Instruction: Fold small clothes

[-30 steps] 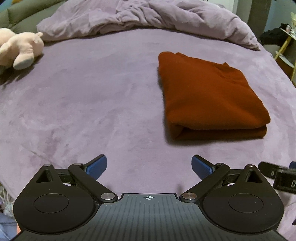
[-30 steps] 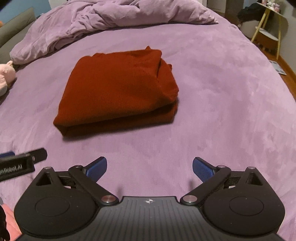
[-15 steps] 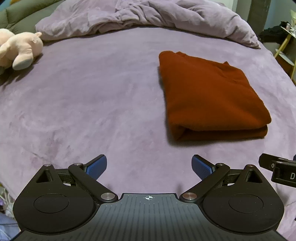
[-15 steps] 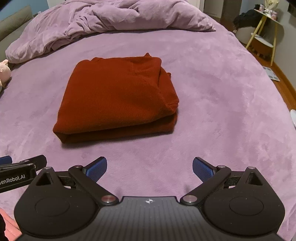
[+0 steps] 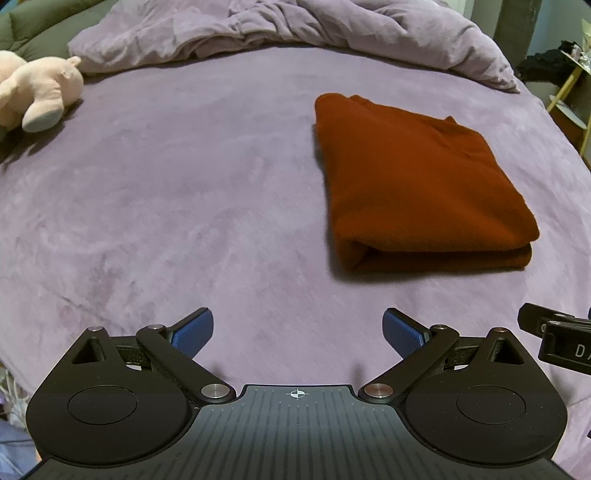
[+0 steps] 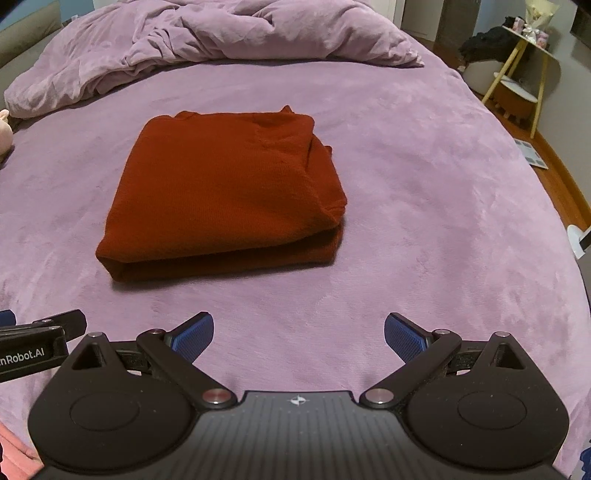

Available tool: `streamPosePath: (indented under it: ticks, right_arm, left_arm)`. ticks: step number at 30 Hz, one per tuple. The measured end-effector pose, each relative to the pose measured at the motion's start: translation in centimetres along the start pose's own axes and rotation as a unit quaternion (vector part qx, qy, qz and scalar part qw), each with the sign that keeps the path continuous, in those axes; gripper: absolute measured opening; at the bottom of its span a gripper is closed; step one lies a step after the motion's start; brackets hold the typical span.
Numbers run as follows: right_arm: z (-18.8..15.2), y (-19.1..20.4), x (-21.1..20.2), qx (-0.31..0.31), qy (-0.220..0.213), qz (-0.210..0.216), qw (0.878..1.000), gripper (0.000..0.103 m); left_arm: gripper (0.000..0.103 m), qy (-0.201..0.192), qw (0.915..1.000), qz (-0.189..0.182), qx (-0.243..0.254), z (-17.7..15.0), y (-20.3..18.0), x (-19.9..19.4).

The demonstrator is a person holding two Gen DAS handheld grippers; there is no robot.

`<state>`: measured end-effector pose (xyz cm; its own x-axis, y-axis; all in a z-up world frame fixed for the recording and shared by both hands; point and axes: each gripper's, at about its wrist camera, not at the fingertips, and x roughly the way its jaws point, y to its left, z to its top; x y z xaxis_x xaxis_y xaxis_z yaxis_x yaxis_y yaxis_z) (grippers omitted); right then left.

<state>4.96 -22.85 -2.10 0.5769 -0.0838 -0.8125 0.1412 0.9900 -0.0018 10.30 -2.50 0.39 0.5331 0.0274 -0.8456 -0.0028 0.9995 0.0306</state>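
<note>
A rust-red garment [image 5: 417, 184] lies folded into a neat rectangle on the purple bed cover [image 5: 184, 203]. In the right wrist view the red garment [image 6: 225, 195] sits ahead and to the left. My left gripper [image 5: 297, 332] is open and empty, near the bed's front edge, left of the garment and well short of it. My right gripper [image 6: 298, 334] is open and empty, in front of the garment's right part and apart from it. Each gripper's body shows at the edge of the other's view.
A crumpled purple duvet [image 5: 295, 33] lies along the far side of the bed. A pink plush toy [image 5: 37, 92] lies at the far left. A yellow-legged side table [image 6: 517, 74] and wooden floor are off the bed's right side.
Both grippers have drawn back a little from the garment and stayed open. The right view has swung slightly, so the garment sits more central. The garment has not moved.
</note>
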Motion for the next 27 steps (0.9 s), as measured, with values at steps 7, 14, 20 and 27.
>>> streamPosePath:
  ticks: [7,14,20,27]
  right_arm:
    - [0.02,-0.11,0.04,-0.003,0.0,0.001,1.0,0.099]
    - [-0.12,-0.07,-0.03,-0.005,-0.001,-0.001,1.0,0.099]
    - [-0.02,-0.12,0.05,-0.006,0.001,-0.004,1.0,0.099]
    - [-0.02,-0.11,-0.03,-0.009,-0.001,-0.006,1.0,0.099]
  left_arm:
    - [0.101,0.005,1.0,-0.002,0.0,-0.11,-0.06,0.1]
    - [0.101,0.008,1.0,-0.002,0.002,-0.29,-0.26,0.07]
    - [0.101,0.009,0.9999,-0.003,-0.002,-0.32,-0.17,0.02]
    - [0.101,0.015,0.9999,-0.004,-0.002,-0.31,-0.14,0.07]
